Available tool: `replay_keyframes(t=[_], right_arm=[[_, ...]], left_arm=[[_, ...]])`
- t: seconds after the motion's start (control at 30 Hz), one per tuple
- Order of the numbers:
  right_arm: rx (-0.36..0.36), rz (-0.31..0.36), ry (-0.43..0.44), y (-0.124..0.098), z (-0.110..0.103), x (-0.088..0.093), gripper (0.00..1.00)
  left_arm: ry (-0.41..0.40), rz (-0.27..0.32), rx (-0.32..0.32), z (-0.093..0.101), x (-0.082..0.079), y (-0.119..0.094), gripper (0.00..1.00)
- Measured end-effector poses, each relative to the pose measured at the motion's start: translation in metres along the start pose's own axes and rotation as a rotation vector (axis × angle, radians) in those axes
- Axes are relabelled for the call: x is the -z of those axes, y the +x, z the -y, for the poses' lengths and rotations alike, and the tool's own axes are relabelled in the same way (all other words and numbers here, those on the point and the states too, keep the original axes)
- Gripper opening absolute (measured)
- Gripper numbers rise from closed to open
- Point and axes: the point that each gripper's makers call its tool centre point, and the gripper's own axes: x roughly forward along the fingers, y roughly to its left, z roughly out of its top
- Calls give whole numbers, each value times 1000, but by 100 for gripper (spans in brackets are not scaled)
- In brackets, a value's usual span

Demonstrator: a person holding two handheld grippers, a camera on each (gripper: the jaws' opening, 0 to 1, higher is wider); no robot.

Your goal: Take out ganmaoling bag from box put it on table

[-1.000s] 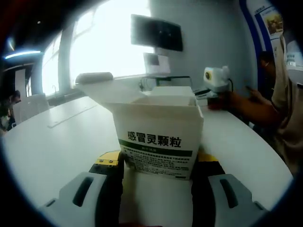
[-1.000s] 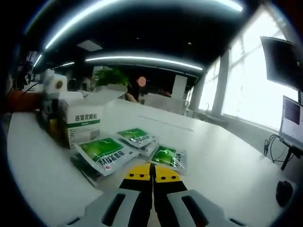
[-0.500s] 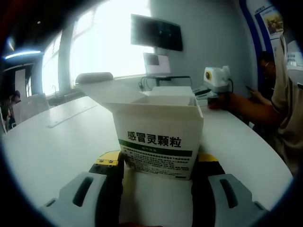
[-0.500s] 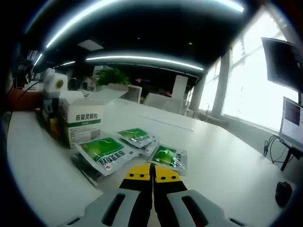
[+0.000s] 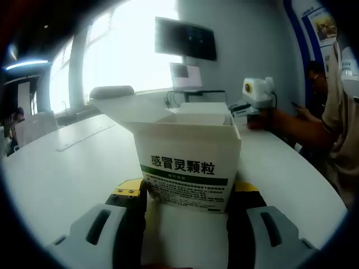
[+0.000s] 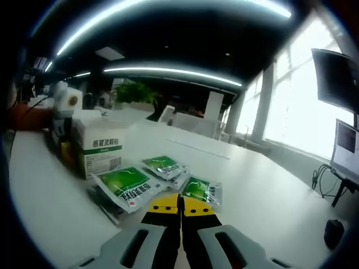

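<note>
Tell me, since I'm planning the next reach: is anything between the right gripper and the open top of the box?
Nothing visible blocks it. The right gripper, jaws shut, sits behind the green bags lying flat on the table; the box, held by the left gripper, stands beyond them with flap open.

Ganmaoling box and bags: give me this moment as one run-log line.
left hand-held gripper: shut on box, flaps open | right hand-held gripper: shut, holding nothing | bags: several on table beside box
</note>
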Motion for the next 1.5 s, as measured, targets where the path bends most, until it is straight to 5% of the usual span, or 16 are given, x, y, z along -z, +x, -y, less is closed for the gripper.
replay_keyframes(t=[0.23, 0.43, 0.77, 1.0, 1.27, 1.5], right_arm=[[2, -16, -11, -2, -5, -28, 0], [-79, 12, -22, -1, -24, -67, 0], [-221, -37, -61, 8, -60, -104, 0], [-315, -73, -139, 17, -88, -115, 0], [-553, -103, -180, 19, -136, -127, 0], [-615, -147, -238, 25, -150, -125, 0]], left_arm=[[-1, 0, 1, 0, 0, 0, 49], [0, 0, 1, 0, 0, 1, 49], [-1, 1, 1, 0, 0, 1, 49], [0, 1, 1, 0, 0, 1, 49], [1, 1, 1, 0, 1, 0, 49], [1, 1, 1, 0, 1, 0, 49]])
